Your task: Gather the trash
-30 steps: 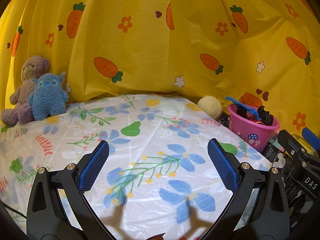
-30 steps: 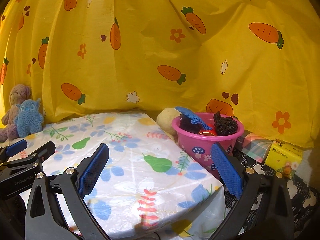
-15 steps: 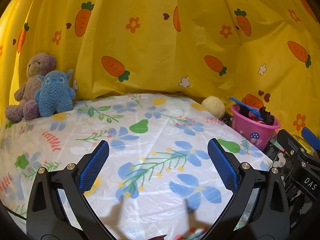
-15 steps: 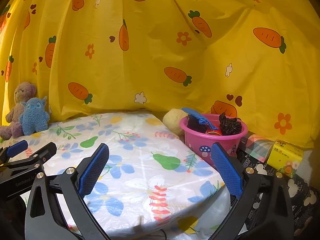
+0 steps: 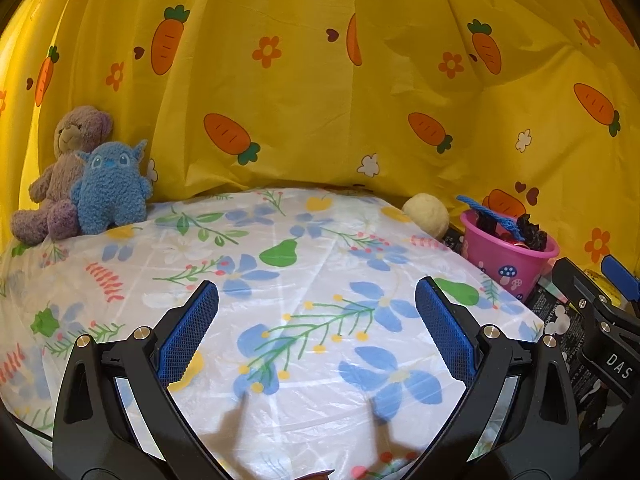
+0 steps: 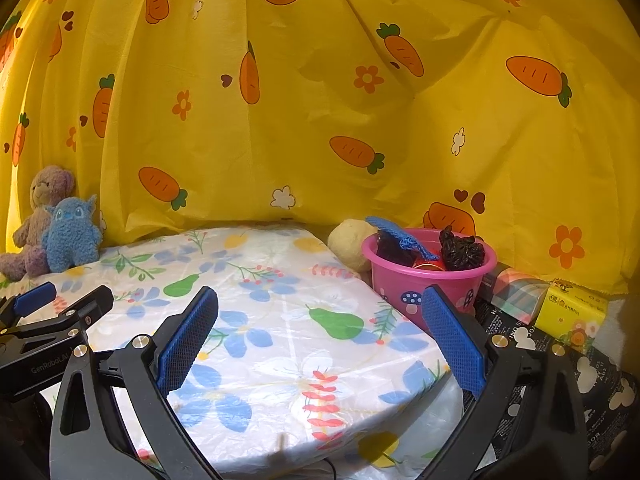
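Yellow carrot-print curtain [image 6: 320, 120] backs a desk [image 5: 320, 280] under a floral plastic cover. Off its right edge stands a pink bucket [image 6: 430, 282] stuffed with dark trash. Left hand-held gripper [image 5: 316, 320] and right hand-held gripper [image 6: 320, 328] gape wide, empty.
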`<state>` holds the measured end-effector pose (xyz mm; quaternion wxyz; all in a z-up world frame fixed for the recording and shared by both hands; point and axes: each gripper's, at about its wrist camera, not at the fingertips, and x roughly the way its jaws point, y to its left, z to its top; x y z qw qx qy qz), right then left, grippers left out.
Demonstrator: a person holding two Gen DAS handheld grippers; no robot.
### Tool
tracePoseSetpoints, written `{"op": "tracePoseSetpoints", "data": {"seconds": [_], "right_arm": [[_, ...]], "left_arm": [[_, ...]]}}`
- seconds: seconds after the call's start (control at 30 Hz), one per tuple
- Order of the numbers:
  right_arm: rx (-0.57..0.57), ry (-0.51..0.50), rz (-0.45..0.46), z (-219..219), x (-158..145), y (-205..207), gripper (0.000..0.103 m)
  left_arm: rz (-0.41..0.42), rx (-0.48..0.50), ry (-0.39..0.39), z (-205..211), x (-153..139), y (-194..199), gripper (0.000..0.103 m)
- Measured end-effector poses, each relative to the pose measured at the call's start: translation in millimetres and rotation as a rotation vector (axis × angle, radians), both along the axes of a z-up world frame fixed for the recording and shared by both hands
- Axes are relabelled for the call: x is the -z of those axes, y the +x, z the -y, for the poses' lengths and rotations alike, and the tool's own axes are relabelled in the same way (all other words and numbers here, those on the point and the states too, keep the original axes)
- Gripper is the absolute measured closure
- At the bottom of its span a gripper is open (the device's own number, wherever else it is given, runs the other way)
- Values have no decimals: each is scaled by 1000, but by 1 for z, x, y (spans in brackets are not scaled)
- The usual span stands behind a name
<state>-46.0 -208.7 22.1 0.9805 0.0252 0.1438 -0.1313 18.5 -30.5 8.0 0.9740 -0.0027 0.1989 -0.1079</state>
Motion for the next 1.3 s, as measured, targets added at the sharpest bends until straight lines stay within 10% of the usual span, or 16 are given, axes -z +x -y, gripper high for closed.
{"op": "tracePoseSetpoints", "data": {"seconds": [1.3], "right_arm": [[14,22,9,7,3,-4,5]], "left_arm": [[-2,18,20,12,6,-2,6]]}}
